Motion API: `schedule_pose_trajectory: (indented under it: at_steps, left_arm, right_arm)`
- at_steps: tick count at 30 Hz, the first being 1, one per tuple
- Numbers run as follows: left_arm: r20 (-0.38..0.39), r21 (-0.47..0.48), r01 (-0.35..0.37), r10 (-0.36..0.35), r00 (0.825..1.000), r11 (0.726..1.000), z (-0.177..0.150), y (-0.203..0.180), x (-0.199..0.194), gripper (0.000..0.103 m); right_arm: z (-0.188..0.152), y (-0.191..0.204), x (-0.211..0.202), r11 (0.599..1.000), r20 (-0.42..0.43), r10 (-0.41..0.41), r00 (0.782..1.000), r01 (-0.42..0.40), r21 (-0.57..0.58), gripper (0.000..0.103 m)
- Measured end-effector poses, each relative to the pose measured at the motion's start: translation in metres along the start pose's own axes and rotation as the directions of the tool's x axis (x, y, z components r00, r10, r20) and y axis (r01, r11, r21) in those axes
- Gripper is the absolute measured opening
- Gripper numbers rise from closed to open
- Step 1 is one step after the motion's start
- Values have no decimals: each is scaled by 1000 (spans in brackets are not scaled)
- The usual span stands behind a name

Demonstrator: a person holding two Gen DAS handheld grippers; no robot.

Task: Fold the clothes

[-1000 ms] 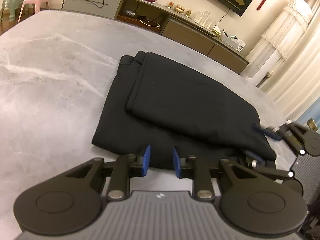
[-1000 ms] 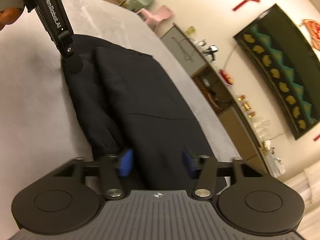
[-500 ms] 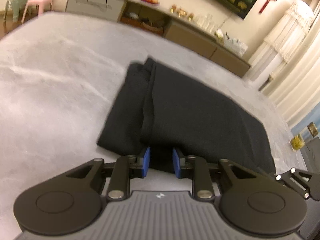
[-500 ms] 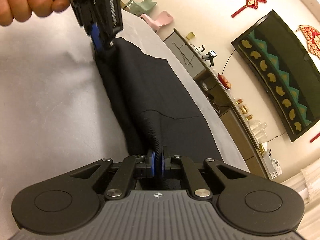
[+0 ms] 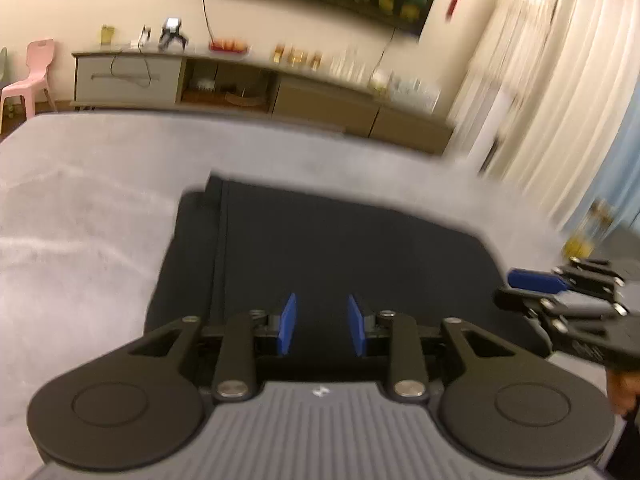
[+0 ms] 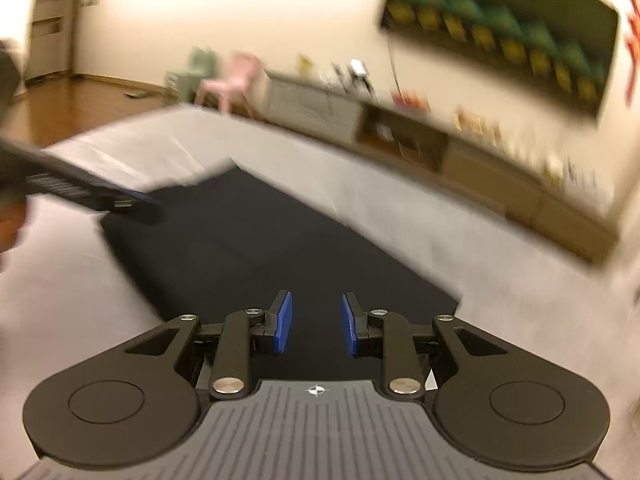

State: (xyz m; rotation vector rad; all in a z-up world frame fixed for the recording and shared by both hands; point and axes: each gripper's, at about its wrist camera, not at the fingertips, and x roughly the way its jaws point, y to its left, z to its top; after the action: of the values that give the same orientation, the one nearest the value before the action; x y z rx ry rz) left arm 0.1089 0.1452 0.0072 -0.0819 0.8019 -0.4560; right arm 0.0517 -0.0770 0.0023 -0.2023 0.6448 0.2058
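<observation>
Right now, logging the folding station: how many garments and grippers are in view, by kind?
Black folded garment: 1
Grippers: 2, the left gripper and the right gripper, both with jaws opening, nothing pinched between the pads
Total: 3

Both views motion-blurred — sideboard [image 5: 256, 92] items unreadable, wall hanging [image 6: 500, 40] smeared. Black garment [image 5: 320, 256]: near edge hidden behind left gripper [image 5: 322, 330]. Right gripper [image 5: 560, 300] cut off at frame edge — its hand barely visible.
</observation>
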Motion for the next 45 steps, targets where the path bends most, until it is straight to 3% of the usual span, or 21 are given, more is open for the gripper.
schedule_pose_trajectory:
  at_steps: [1,2,4,6,9,11,13,16,23,29,34,37,39,42,45]
  left_arm:
    - [-35,-7,-18,18,999,1000,-5,4,6,24]
    - [-32,-5,-22,22,999,1000,-7,6,6,24]
    - [-37,0,-20,20,999,1000,-10,7,2,24]
    - [-39,1,-22,22,999,1000,-11,5,1,25]
    - [-46,20,-32,33,998,999,-9,-2,3,32]
    - [-50,32,-41,42,998,999,-8,-6,4,35]
    - [-52,36,-45,47,998,998,-6,-6,4,35]
    - [-43,29,-35,36,998,999,-7,-2,3,35]
    - [-24,130,-54,58,998,990,22,-26,46,35]
    - [-23,96,-38,41,999,995,37,-22,62,32]
    - [-13,-18,-34,34,999,999,44,-4,38,34]
    - [-12,-37,17,-18,1000,999,50,-10,33,38]
    - [-44,-22,28,-29,999,999,49,-17,40,38]
    - [-88,37,-29,33,996,999,38,-23,58,37]
    - [-50,85,-69,74,996,994,38,-24,64,38]
  right_arm:
    - [-9,-9,10,999,-30,5,1000,-4,39,28]
    - [-16,-21,11,996,-31,-5,999,8,88,33]
    - [-27,-44,12,983,-40,-32,999,38,180,34]
    - [-31,-52,2,975,-60,-91,994,101,198,34]
    - [-31,-33,-34,978,7,-100,995,97,184,34]
    - [-30,-4,-49,991,52,20,998,-27,131,36]
    - [-36,30,-48,993,24,121,992,-120,-18,37]
    - [-50,45,-30,987,1,47,999,-46,-154,40]
    - [-39,2,-4,987,-5,-8,1000,7,-159,42]
    - [-34,-56,26,987,-38,-29,999,22,-159,43]
    - [-32,-113,-2,997,-101,-61,993,57,-45,43]
    - [-25,-129,-27,988,12,19,1000,-20,155,45]
    - [-15,-124,-22,979,68,63,996,-75,190,46]
    - [-9,-116,6,966,68,115,991,-127,224,49]
    - [-18,-117,21,946,19,121,992,-121,301,49]
